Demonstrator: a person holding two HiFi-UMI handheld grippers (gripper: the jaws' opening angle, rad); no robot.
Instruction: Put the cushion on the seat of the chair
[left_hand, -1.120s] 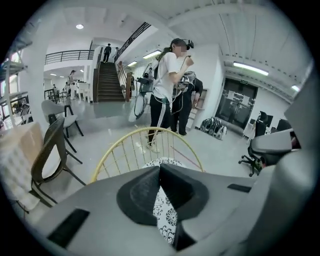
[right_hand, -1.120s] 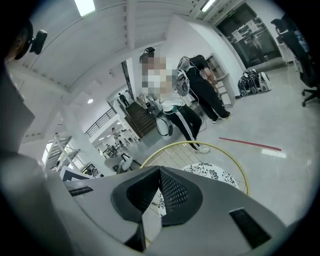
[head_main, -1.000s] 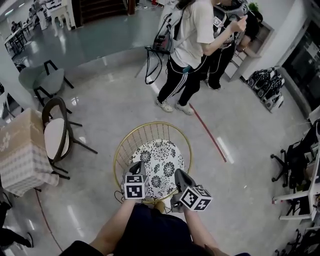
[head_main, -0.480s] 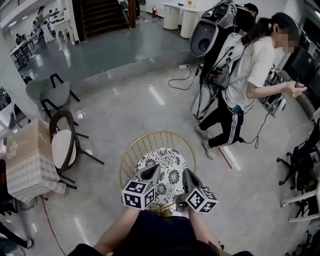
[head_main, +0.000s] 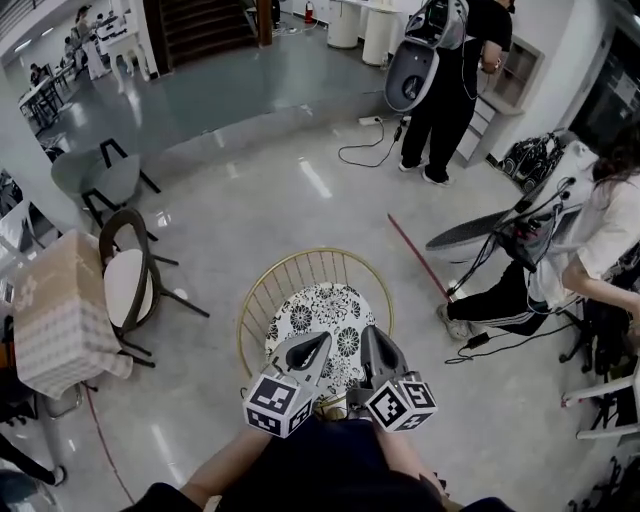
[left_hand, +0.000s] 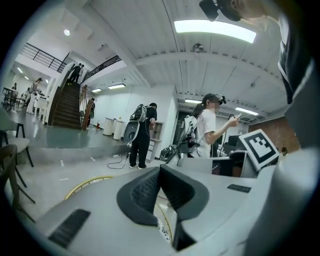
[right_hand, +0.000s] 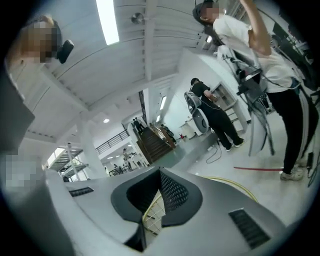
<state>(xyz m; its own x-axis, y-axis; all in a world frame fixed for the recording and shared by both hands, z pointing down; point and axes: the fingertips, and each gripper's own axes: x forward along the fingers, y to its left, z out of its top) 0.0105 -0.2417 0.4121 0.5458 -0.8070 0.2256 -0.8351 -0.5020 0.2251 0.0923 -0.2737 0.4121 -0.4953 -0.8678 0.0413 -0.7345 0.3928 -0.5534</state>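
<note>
Head view: the cushion (head_main: 318, 325) already lies flat on the chair (head_main: 300, 262) seat. I'd say all that's left is backing off cleanly without snagging the wire back. The left gripper (head_main: 318, 343) and right gripper (head_main: 368, 335) hover over its near edge, apart from it.

Left gripper view: jaws pressed together with nothing in them, gold rim below.

Right gripper view: same deal, closed and empty, with wire bars showing under the tips.

Grey left hand-held gripper (head_main: 320, 342) and right hand-held gripper (head_main: 369, 334), black-and-white square-marker cubes (head_main: 275, 405) (head_main: 402, 405), dark ribbed pads (left_hand: 143, 192), dark garment (head_main: 310, 462).
</note>
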